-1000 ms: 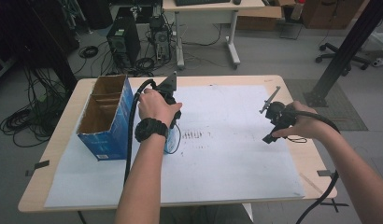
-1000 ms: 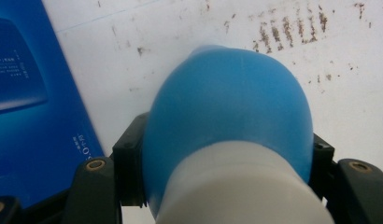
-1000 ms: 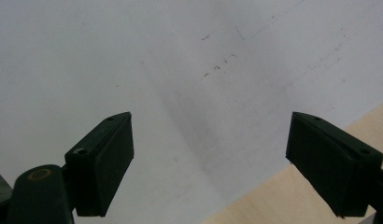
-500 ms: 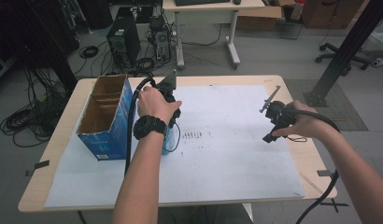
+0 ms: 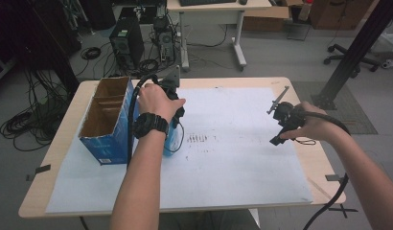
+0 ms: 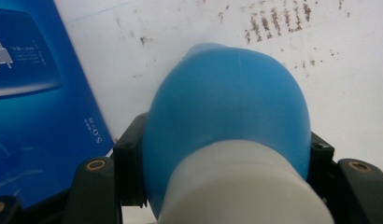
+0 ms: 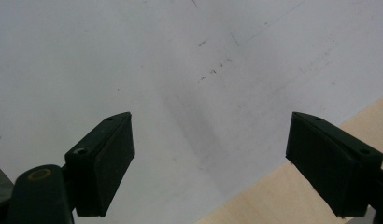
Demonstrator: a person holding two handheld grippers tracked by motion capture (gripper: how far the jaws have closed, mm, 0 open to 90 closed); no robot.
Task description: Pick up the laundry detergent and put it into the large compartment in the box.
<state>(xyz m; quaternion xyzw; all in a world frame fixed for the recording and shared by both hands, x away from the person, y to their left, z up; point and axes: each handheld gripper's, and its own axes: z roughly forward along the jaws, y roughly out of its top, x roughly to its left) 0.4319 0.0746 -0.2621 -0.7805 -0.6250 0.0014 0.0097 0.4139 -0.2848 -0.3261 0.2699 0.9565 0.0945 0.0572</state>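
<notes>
Blue bulb [image 6: 227,116], rubber-looking with a pale collar at its base, sits clamped in my left gripper [image 6: 222,154]; the black jaws press on its flanks from both sides, low on the body where it is widest, which I judge gives the firmest hold on something soft. Seen from the high view, the bulb [image 5: 171,139] peeks out under my left hand [image 5: 158,103], just right of the blue cardboard box [image 5: 108,129] at the left of the table [image 5: 65,124], and close above the white paper sheet [image 5: 233,163].

Box stands upright with its top open and a divider visible inside. Its blue printed wall [image 6: 35,107] fills the left of the left gripper view, just beside the bulb. Whether they touch I cannot tell.

Bulb's rounded tip points down toward the paper, close to a cluster of dark smudge marks [image 5: 197,139]. Held nose-down like this, a squeeze would puff at the sheet; held beside the box, it could equally go in there. Which is meant I cannot say.

Right gripper [image 5: 283,127] hangs at the right of the table, well apart from bulb and box. Jaws stand wide with nothing between them, over bare paper and the wood edge [image 7: 292,196]. Parked clear, I judge, so the left hand has room.
</notes>
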